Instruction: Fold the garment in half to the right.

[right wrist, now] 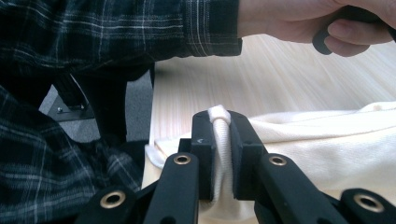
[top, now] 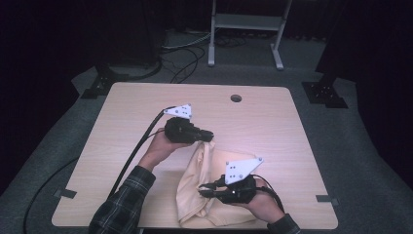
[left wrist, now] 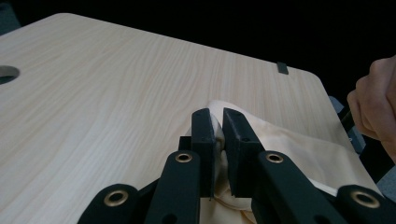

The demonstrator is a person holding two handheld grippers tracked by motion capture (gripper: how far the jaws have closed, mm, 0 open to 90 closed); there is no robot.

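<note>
High view: one cream cloth point(top: 204, 195), two tongs clamping it, one table point(top: 122, 112).

The cloth point(right wrist: 327, 140) is a soft, matt cream knit with fine ribbing. The worktop point(left wrist: 116, 93) is smooth pale wood grain. Each gripper point(left wrist: 218, 135) is matt black plastic with brass-coloured rivets.
</note>
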